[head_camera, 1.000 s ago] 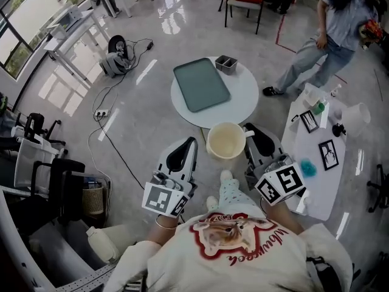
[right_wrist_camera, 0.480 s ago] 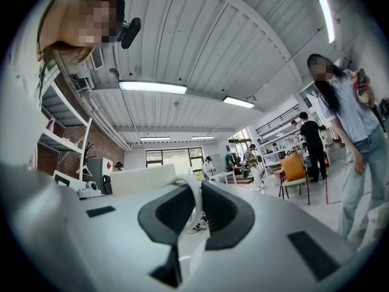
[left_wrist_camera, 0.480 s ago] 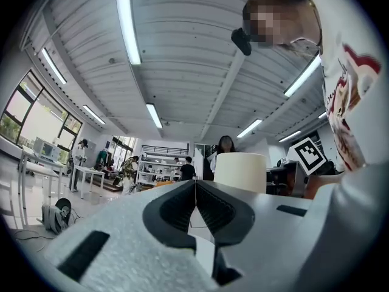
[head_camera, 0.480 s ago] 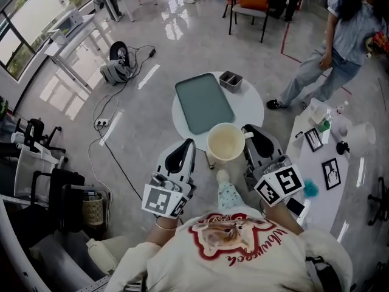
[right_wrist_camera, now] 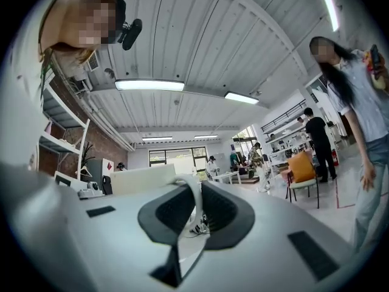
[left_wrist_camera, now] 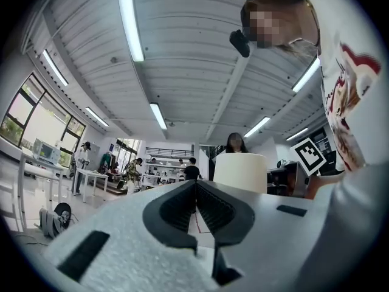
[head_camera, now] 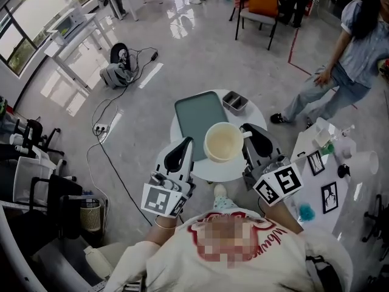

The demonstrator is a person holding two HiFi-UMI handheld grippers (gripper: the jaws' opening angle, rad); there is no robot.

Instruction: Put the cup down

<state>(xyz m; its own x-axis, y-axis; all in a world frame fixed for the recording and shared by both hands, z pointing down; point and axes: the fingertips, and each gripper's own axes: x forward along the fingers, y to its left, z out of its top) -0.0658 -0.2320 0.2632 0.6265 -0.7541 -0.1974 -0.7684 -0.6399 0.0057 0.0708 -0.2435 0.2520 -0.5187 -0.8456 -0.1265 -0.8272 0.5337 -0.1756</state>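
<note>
Cream-coloured cup (head_camera: 223, 142) hangs upright by its thin handle (right_wrist_camera: 193, 199), which the right gripper (head_camera: 254, 140) has clenched between its dark pads, so the cup's body sits just to the left of those jaws. It shows over the near half of the round white table (head_camera: 234, 170), overlapping the near right corner of the green tray (head_camera: 197, 117); no view shows whether its base touches the tabletop. The left gripper (head_camera: 182, 154) has its jaws pressed together on nothing, just beside the cup's left wall without touching it.
</note>
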